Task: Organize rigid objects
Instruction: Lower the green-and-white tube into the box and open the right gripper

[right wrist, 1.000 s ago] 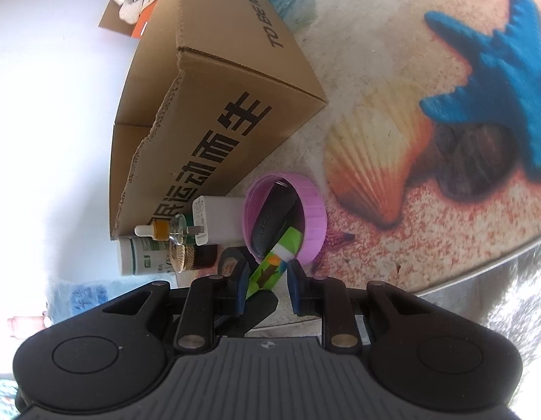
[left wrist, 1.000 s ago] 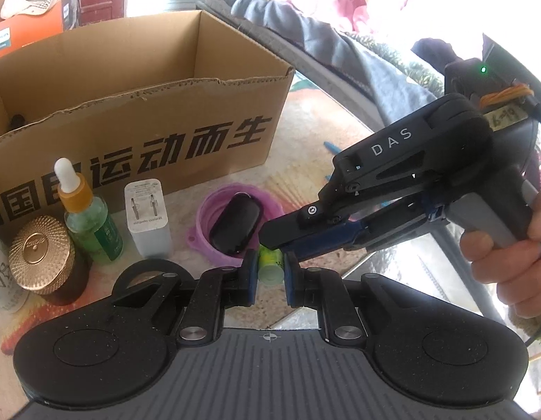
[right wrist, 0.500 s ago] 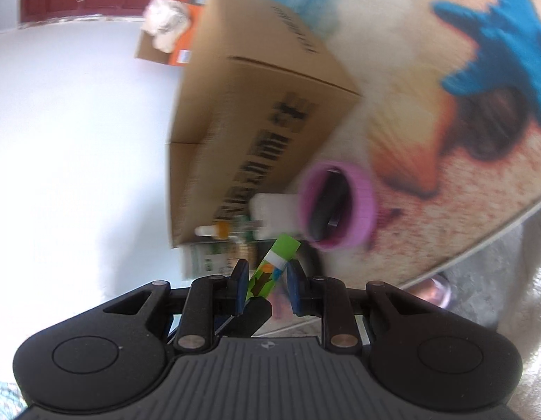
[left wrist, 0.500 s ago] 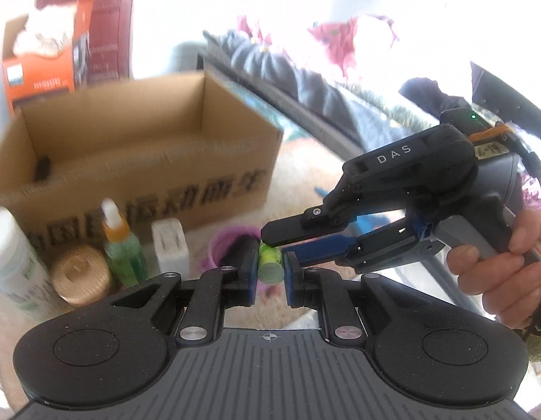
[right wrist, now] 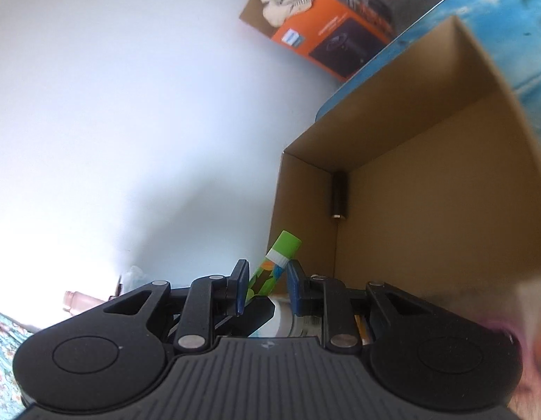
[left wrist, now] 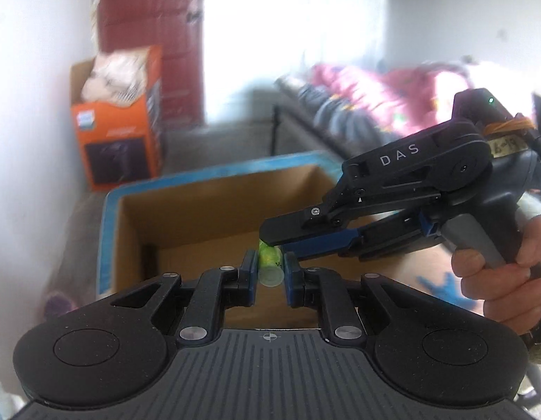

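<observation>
Between both grippers' jaws, one tube [left wrist: 269,266]

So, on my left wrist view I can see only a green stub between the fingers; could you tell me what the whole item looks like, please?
Observer: The right wrist view shows a slim green tube with a white band under its cap and an orange and blue label.
Operator: Thank you. How does it sit in the right gripper?
Observer: It crosses the right gripper at a slant, with the cap end leaning towards the cardboard box.
Operator: Is anything in that box already?
Observer: Yes, a black cylinder stands upright in an inner corner.
</observation>
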A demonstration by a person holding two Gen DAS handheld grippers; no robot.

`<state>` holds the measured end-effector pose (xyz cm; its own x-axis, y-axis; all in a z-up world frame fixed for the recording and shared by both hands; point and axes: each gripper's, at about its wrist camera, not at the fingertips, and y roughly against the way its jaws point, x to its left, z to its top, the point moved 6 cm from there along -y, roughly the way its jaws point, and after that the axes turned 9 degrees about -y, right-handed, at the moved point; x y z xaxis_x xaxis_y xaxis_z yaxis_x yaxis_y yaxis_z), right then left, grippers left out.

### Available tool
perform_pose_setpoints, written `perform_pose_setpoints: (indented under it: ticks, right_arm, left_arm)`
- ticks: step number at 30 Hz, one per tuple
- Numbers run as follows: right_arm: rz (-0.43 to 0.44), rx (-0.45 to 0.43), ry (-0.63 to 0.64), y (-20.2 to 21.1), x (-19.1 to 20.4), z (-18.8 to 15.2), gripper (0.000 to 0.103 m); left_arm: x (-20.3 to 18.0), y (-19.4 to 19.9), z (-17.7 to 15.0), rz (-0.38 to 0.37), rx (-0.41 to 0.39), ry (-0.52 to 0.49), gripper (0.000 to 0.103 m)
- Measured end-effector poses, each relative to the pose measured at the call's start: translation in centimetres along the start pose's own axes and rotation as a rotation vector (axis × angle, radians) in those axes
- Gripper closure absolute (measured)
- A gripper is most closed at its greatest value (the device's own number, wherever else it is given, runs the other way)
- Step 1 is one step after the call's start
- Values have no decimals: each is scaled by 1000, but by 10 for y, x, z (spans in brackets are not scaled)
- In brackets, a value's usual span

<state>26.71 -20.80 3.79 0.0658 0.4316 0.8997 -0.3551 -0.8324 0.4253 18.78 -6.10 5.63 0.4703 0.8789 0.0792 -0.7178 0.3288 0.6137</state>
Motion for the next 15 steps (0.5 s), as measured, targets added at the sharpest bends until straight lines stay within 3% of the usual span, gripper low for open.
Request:
perform_pose_setpoints:
  ticks: [4, 8, 15]
  right_arm:
    - [-72, 96, -54, -52, -16, 29, 78]
    - [-153, 159, -74, -92, -31, 43, 78]
    - [-214, 212, -92, -132, -41, 49, 78]
  left_arm:
    - [30, -48, -9, 23, 138, 50, 89]
    - [46, -76, -19, 78, 231, 27, 89]
    - [54, -85, -25, 144, 298, -21, 88]
